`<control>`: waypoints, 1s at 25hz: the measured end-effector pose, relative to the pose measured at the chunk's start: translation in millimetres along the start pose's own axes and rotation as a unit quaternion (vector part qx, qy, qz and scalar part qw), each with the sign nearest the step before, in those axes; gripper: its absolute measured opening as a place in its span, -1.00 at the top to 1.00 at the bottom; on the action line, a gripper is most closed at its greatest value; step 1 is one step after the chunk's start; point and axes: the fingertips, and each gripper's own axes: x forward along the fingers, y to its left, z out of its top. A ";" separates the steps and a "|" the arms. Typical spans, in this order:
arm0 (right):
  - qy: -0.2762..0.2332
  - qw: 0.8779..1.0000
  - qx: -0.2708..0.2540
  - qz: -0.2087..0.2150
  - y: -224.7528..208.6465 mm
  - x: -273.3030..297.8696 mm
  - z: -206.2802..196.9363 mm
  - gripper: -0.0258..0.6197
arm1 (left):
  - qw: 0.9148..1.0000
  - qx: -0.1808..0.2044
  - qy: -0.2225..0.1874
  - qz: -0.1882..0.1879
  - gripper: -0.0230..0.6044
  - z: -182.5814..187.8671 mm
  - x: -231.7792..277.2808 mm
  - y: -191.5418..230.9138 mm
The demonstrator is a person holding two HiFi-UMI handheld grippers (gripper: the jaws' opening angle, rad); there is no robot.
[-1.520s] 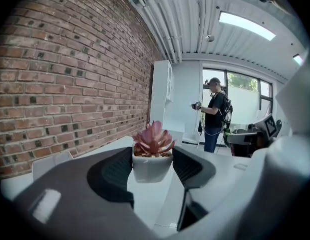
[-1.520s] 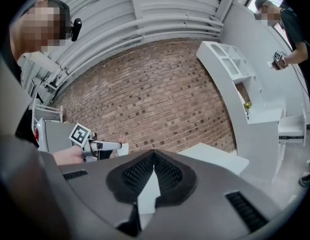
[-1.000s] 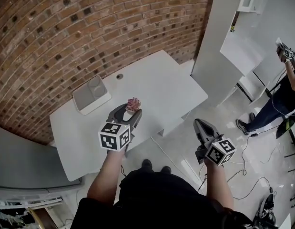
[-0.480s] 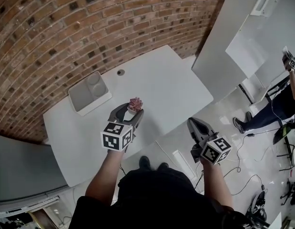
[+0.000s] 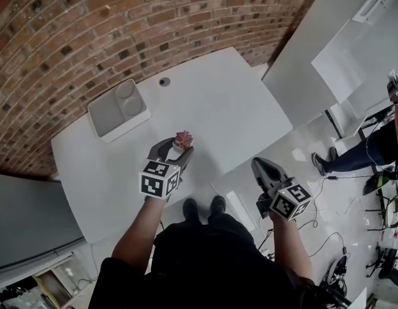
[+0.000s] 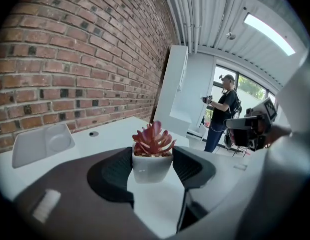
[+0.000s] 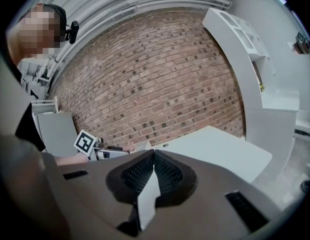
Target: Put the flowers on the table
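Observation:
The flowers are a small red succulent (image 5: 183, 137) in a white pot (image 6: 151, 166). My left gripper (image 5: 176, 147) is shut on that pot, its dark pads against the pot's two sides. It holds the pot upright over the near part of the white table (image 5: 224, 102). In the left gripper view the plant (image 6: 153, 140) stands up between the jaws. My right gripper (image 5: 263, 167) is shut and empty, and it hangs over the floor to the right of the table's front edge. In the right gripper view its pads (image 7: 165, 173) meet.
A grey two-part tray (image 5: 117, 110) lies at the table's far left by the brick wall. A small round hole (image 5: 164, 81) sits at the table's back. A white partition (image 5: 314, 56) stands to the right. Another person (image 5: 372, 147) stands on the floor at far right among cables.
The view has shifted closer to the table, and my feet now stand at its front edge. The left gripper still holds the pot over the table. The right gripper stays shut.

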 end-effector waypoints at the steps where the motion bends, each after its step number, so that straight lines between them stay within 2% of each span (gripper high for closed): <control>1: 0.001 1.000 -0.005 0.005 1.5 4.7 0.9 0.88 | 1.000 -0.003 0.002 0.004 0.10 -4.1 -0.8 4.6; 10: 0.041 0.998 -0.005 0.055 35.9 46.2 -29.7 0.88 | 0.998 -0.042 0.040 0.020 0.10 -74.0 -11.1 27.4; 15: 0.054 0.995 -0.014 0.078 52.5 63.9 -39.8 0.88 | 0.997 -0.050 0.050 0.026 0.10 -96.9 -11.3 40.4; 25: 0.076 0.994 -0.010 0.072 56.9 66.7 -54.6 0.88 | 0.996 -0.057 0.072 0.012 0.10 -131.4 3.5 43.9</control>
